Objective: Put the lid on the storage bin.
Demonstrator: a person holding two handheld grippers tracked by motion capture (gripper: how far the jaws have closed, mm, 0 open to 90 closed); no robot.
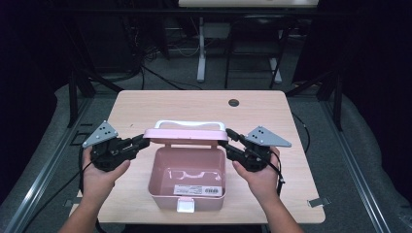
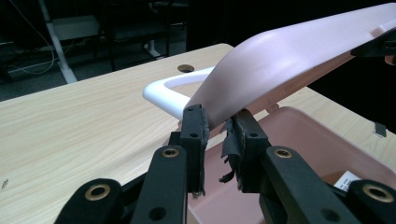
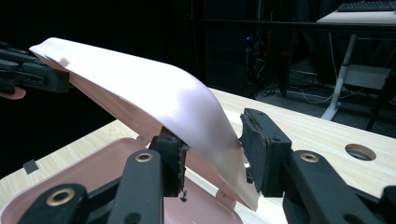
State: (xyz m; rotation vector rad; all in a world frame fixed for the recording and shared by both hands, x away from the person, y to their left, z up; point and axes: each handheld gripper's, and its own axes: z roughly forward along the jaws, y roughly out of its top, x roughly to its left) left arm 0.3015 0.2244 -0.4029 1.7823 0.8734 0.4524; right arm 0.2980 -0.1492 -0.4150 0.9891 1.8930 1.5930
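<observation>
A pink plastic box [image 1: 163,196] stands open near the table's front edge, a white label [image 1: 199,189] on its floor. Its pink lid [image 1: 187,136] with the white handle [image 1: 189,124] is held half raised. My left gripper [image 1: 144,141] pinches the lid's left corner. My right gripper [image 1: 229,138] pinches the right corner. In the left gripper view the lid [image 2: 289,60] runs from between the left gripper [image 2: 217,128] jaws to the right gripper [image 2: 376,46]. In the right gripper view the lid [image 3: 154,93] passes between the right gripper [image 3: 210,154] jaws, over the box [image 3: 93,172].
The wooden table [image 1: 145,107] has a round cable hole [image 1: 233,102] at the back. A white latch [image 1: 186,206] hangs on the box's front wall. A metal clip [image 1: 318,202] sits at the table's front right corner. Desk legs [image 1: 201,48] and cables stand beyond the table.
</observation>
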